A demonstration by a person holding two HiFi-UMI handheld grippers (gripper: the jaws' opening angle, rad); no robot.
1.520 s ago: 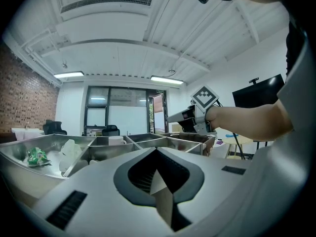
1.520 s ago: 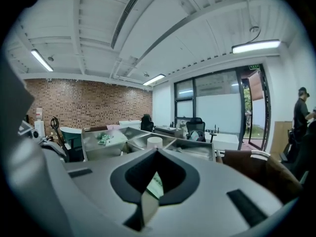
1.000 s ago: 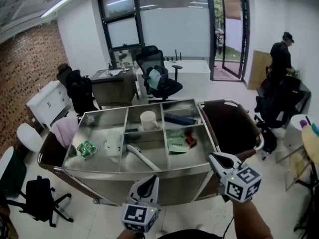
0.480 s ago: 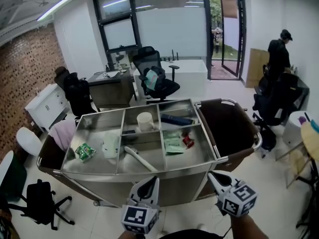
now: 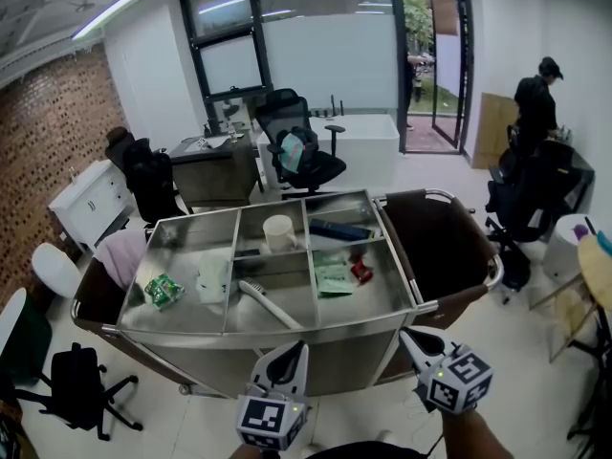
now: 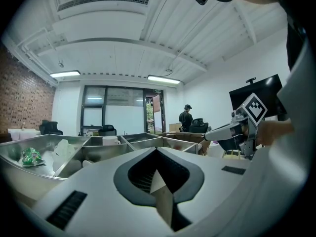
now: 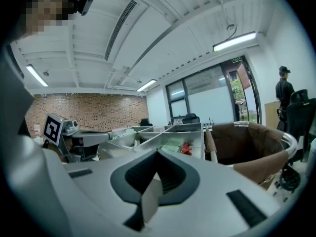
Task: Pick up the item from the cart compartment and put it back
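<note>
A steel cart (image 5: 172, 332) with several open compartments stands in front of me. In them lie a green packet (image 5: 163, 290), a white crumpled bag (image 5: 213, 277), a white brush (image 5: 271, 304), a white cup (image 5: 278, 232), a dark flat item (image 5: 342, 229), and a green sachet (image 5: 333, 275) beside a small red item (image 5: 360, 272). My left gripper (image 5: 292, 357) hovers just before the cart's near edge, shut and empty. Off the cart's near right corner, my right gripper (image 5: 413, 340) is shut too, holding nothing. Each gripper view shows closed jaws and the cart beyond: left gripper (image 6: 157, 149), right gripper (image 7: 158, 152).
Brown bags hang at the cart's right end (image 5: 442, 247) and left end (image 5: 96, 295). Office chairs (image 5: 301, 151) and a desk (image 5: 215, 161) stand behind it. A person (image 5: 535, 113) stands at the far right. A black chair (image 5: 81, 385) sits on the floor at the left.
My right gripper has dropped lower and back toward me. The left gripper has sunk slightly. The cart's items have not moved.
</note>
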